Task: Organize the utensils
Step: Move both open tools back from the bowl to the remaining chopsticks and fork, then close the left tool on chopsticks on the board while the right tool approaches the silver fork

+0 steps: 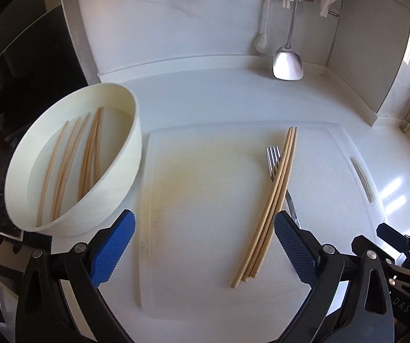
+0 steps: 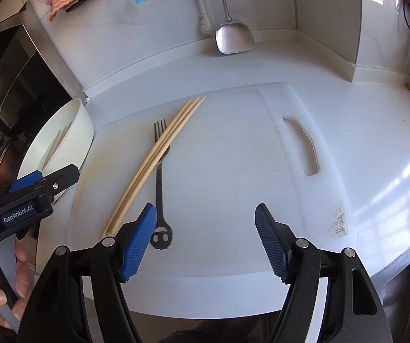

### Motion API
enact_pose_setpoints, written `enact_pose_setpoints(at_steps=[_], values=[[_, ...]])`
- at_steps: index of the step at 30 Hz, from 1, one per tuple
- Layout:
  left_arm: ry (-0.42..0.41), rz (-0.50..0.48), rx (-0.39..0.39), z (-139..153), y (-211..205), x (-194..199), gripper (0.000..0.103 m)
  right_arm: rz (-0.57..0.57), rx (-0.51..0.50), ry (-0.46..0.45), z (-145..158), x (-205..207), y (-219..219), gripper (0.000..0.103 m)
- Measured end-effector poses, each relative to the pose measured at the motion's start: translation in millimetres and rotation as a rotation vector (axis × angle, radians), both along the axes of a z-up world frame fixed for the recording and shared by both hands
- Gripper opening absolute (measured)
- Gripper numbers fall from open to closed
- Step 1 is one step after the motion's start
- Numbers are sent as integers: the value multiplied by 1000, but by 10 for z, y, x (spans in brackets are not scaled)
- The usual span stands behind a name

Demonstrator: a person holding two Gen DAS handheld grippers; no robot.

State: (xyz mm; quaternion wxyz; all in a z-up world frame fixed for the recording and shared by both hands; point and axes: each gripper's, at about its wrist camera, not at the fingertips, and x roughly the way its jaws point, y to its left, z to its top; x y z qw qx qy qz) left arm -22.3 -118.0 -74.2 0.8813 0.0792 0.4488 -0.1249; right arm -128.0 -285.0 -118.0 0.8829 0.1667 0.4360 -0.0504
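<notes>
While both tools hung idle: the left gripper [image 1: 203, 247] and the right gripper [image 2: 205, 241] each stood spread wide above the cutting board [image 2: 233, 185], with nothing between their blue pads.
Loose utensils: three chopsticks [image 1: 273, 197] lay bundled side by side on the board, crossing over the neck of a fork [image 2: 160, 171] whose tines pointed toward the back wall.
Sorted utensils: several more chopsticks [image 1: 73, 157] already rested in the white bowl [image 1: 132, 143], which sat just beside the board's left edge.
Risk of scatter: because the sticks touched one another and rested on the fork, closing on one would probably have rolled or flicked its neighbours, perhaps off the board.
Risk of a mixed grab: since fork and sticks overlapped, a pinch near the crossing could have caught metal and wood together, and the fork might have been dragged along.
Risk of a slip: thin round sticks lying flat on a smooth board offered little to bite, so the pads could have skidded and lost them.
Risk at the bowl: long sticks carried by one end would likely have tilted; a careless drop might have struck the rim and nudged or tipped the light bowl.
Risk of collision: both tools hovered near the same bundle and could have knocked together.
</notes>
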Motion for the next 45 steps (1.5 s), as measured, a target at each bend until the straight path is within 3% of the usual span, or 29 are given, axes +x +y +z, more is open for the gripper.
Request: enact_pose_setpoints(at_steps=[9,18,28,45], values=[[-21,-111,3,-295,-142,208,96,-99,10,-54,-248,73,63,68],[-54,-86,-37,-353,-9,229,96,-26,-37,-130,-403,301,268,68],[-35,-50,-78,-335,53,250,96,51,-288,-133,-493,478,511,68],[-8,-116,-41,-396,-336,219,96,-22,-270,-161,-518,450,161,65]])
